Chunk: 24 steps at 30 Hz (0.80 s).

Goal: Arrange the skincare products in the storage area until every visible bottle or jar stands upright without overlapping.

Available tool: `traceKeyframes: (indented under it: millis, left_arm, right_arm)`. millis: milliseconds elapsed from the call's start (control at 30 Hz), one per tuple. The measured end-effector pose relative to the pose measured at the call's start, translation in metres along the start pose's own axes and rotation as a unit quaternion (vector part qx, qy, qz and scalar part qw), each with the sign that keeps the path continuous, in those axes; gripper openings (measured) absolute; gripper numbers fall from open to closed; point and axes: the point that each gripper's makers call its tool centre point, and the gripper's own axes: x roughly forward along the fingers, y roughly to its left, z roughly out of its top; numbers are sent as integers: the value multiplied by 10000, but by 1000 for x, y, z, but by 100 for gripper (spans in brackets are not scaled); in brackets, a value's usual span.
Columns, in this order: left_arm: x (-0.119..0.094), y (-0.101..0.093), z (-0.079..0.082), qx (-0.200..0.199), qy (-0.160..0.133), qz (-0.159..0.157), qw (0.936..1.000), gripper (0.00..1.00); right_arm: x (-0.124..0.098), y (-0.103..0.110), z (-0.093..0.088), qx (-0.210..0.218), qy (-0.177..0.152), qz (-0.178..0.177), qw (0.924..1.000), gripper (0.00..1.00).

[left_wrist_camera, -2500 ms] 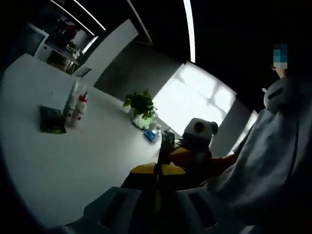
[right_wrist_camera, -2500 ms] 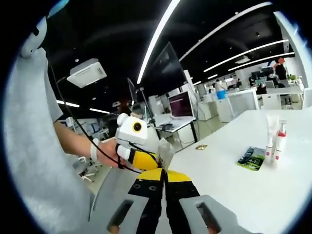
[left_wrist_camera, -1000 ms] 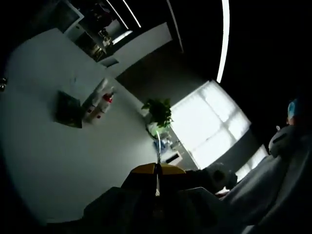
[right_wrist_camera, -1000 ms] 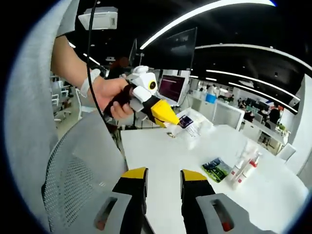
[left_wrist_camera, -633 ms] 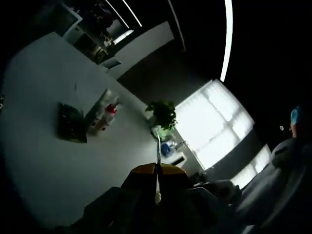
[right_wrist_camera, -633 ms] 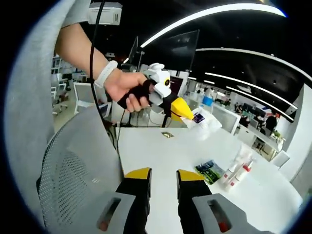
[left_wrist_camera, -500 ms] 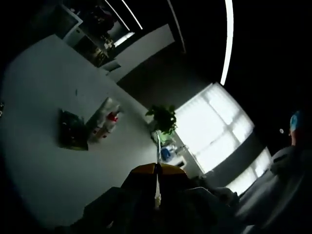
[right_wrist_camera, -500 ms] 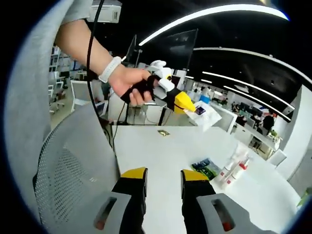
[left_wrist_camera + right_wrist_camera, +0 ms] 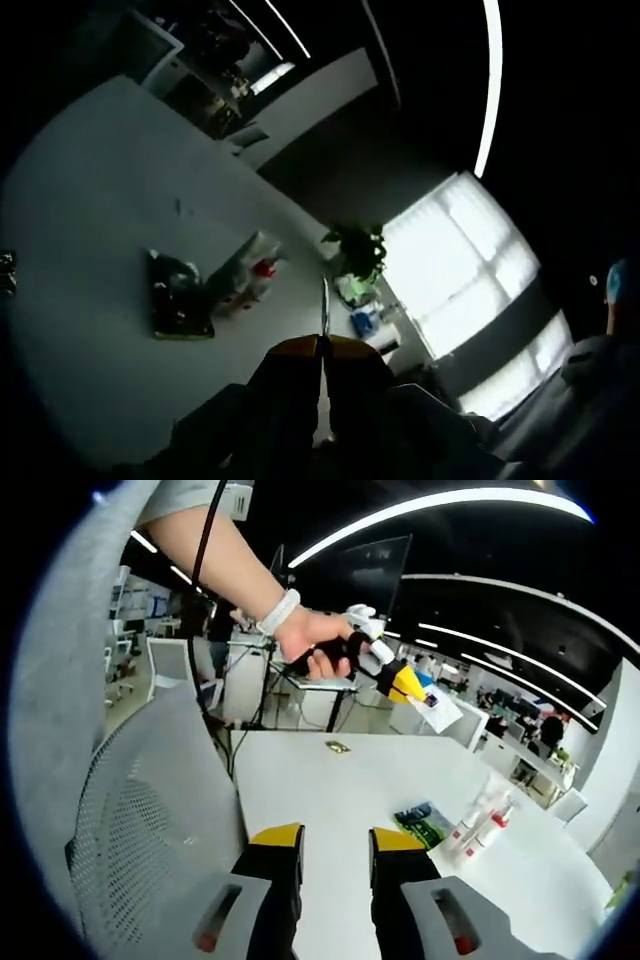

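Right gripper view: we are holding our right gripper (image 9: 335, 845) parted and empty, while our left gripper (image 9: 405, 683), clenched on a thin white sachet (image 9: 440, 708), is hovering over the table (image 9: 350, 790). Bottles (image 9: 478, 825) are already standing upright beside a green packet (image 9: 420, 821); arranging looks barely begun.

Left gripper view dim, backlit by bright window glare; right gripper view well lit, edges fisheye-warped

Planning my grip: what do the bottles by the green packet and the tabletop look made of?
The bottles look like plastic, pale and translucent with red caps, though they are small here. The tabletop seems a smooth white matte laminate, hardly glaring under the lights.
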Motion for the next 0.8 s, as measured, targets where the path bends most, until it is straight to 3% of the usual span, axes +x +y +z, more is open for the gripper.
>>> traceKeyframes:
  millis: [167, 800]
  left_arm:
    - [5, 15, 16, -59, -41, 90, 9999, 0]
    - [29, 72, 42, -318, 160, 417, 9985, 0]
  right_arm:
    - [2, -1, -5, 23, 107, 2, 9999, 19]
    - [5, -2, -18, 20, 454, -11, 9990, 14]
